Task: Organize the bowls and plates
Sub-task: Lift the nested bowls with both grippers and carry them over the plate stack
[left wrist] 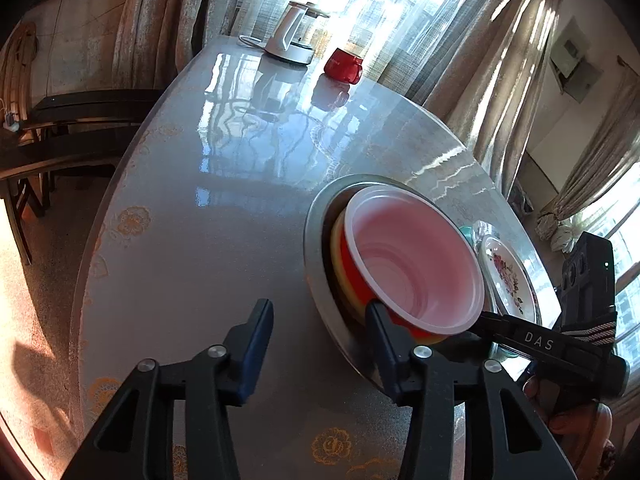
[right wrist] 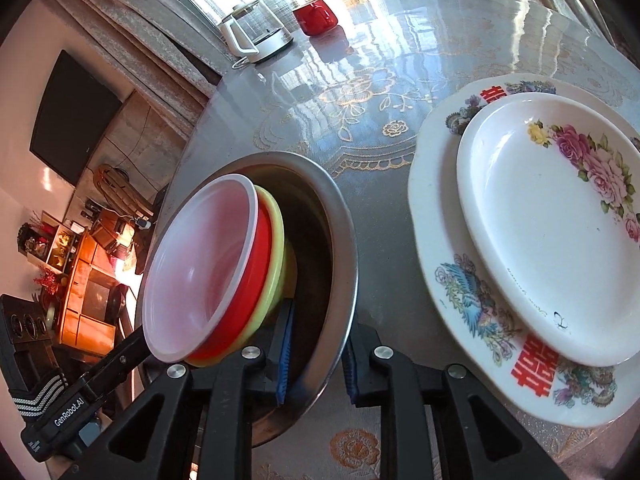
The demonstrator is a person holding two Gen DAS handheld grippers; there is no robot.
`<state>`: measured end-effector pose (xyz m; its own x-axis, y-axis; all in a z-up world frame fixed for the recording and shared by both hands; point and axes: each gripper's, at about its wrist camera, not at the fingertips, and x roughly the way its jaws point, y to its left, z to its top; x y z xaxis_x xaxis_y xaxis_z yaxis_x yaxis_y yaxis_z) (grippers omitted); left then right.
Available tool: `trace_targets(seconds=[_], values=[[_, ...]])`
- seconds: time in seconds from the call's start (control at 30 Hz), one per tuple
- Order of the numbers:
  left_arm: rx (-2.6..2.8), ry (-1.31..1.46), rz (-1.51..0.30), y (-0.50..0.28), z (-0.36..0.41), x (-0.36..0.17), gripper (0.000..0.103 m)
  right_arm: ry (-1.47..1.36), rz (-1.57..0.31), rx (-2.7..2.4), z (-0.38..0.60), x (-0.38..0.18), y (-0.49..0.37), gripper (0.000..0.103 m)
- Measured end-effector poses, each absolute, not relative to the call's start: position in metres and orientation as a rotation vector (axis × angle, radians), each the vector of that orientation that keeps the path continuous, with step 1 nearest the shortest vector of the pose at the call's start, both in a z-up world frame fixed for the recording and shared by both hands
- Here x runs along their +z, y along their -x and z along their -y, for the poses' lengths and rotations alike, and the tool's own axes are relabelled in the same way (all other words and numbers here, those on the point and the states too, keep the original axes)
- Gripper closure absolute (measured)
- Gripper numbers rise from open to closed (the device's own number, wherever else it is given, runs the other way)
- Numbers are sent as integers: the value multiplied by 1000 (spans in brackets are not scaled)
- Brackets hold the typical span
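Your right gripper [right wrist: 316, 354] clamps the near rim of the steel basin [right wrist: 344, 248], one blue-padded finger [right wrist: 285, 344] inside the wall and the other outside it, both pressed against the metal. The basin sits on the glossy round table [right wrist: 380, 80] with its rim tipped toward you. Inside it a stack of nested bowls leans to your left: a translucent white bowl [right wrist: 196, 268] on top, a red bowl [right wrist: 250, 272] beneath it, and a pale yellow bowl [right wrist: 276, 240] lowest. From the left wrist view your left gripper [left wrist: 320, 332] stands with its fingers spread and nothing pinched between them; its right finger [left wrist: 380, 328] sits at the near edge of the red bowl [left wrist: 348, 256], just under the rim of the translucent white bowl [left wrist: 416, 256], though you cannot tell from here whether it actually touches. The left finger hangs over bare table [left wrist: 200, 220], apart from the steel basin [left wrist: 316, 216]. To the right of the basin, a small flowered plate [right wrist: 548, 216] rests on top of a large plate [right wrist: 444, 248] printed with birds and red characters. At the far edge of the table stand a white-handled glass kettle [right wrist: 256, 36] and a red mug [right wrist: 316, 18], just beside each other.
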<state>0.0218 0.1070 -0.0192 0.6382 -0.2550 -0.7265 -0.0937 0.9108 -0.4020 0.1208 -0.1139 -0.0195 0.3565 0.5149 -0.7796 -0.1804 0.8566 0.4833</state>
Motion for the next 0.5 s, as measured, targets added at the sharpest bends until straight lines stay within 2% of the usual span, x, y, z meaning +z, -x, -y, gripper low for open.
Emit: trace_targets(seconds=[0.27, 0.5], values=[[-103, 414, -882, -28, -100, -18, 80, -293, -1123, 456, 103, -21, -130, 81], [-76, 333, -877, -38, -94, -16, 81, -277, -1114, 452, 102, -22, -134, 82]])
